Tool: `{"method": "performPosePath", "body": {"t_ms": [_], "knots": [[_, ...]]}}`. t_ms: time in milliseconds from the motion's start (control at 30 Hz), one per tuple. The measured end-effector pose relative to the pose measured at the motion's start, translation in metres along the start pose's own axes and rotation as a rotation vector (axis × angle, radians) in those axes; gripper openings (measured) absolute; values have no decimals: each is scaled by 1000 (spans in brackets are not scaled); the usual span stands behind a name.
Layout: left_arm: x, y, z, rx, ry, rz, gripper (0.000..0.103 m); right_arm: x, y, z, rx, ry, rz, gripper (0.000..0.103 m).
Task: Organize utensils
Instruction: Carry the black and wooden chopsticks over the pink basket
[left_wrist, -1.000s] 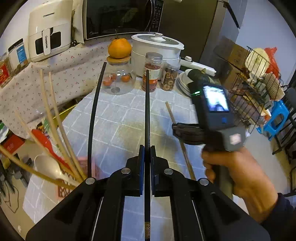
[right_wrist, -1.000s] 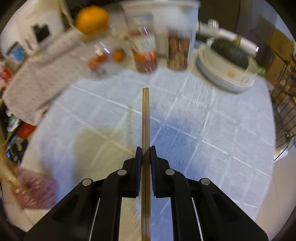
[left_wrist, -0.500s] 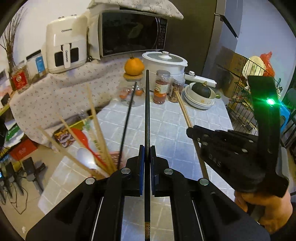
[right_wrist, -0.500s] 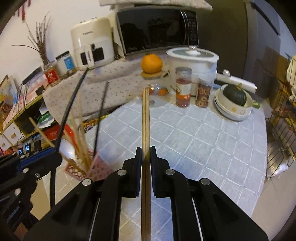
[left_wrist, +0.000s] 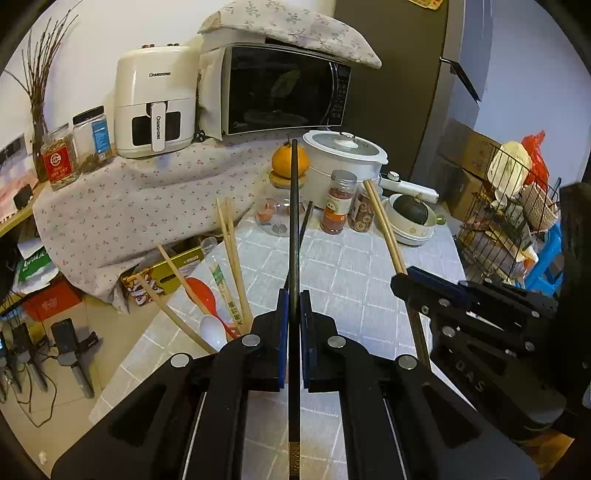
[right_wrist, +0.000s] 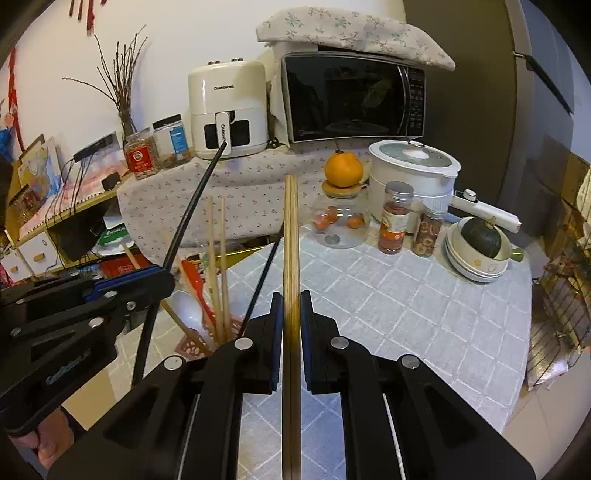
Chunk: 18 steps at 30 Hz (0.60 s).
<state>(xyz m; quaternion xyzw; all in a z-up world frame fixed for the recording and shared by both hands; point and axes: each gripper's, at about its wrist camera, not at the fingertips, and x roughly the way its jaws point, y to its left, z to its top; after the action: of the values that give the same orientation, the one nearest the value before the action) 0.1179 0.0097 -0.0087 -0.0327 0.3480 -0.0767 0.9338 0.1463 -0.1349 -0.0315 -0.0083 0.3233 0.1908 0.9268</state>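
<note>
My left gripper (left_wrist: 294, 295) is shut on a black chopstick (left_wrist: 294, 206) that points up and away. It also shows in the right wrist view (right_wrist: 162, 275) at the left, with the black chopstick (right_wrist: 192, 206). My right gripper (right_wrist: 291, 297) is shut on a wooden chopstick (right_wrist: 291, 236); it shows in the left wrist view (left_wrist: 400, 280) at the right, holding the wooden chopstick (left_wrist: 384, 229). A pink utensil holder (right_wrist: 192, 345) at the table's left edge holds several wooden chopsticks (right_wrist: 216, 266), a white spoon (right_wrist: 186, 306), a red spoon (left_wrist: 201, 295) and another black chopstick (right_wrist: 264, 273).
The checked table (right_wrist: 388, 295) carries a glass jar with an orange (right_wrist: 343, 206), spice jars (right_wrist: 395, 218), a white rice cooker (right_wrist: 413, 173) and stacked bowls with a squash (right_wrist: 480, 243). A microwave (right_wrist: 354, 98) and air fryer (right_wrist: 229, 109) stand behind. A wire rack (left_wrist: 506, 221) is at the right.
Both grippers have lifted and tilted up, each still holding its chopstick. They have come over the table's left side beside the utensil holder, side by side.
</note>
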Motion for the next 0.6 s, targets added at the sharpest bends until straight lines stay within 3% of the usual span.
{"method": "performPosePath", "body": {"t_ms": [267, 600], "knots": [[6, 8, 0, -19, 2, -7, 5, -3, 0, 2, 13, -26, 13, 9], [4, 29, 13, -42, -158, -19, 5, -5, 6, 6, 68, -170, 118, 10]]}}
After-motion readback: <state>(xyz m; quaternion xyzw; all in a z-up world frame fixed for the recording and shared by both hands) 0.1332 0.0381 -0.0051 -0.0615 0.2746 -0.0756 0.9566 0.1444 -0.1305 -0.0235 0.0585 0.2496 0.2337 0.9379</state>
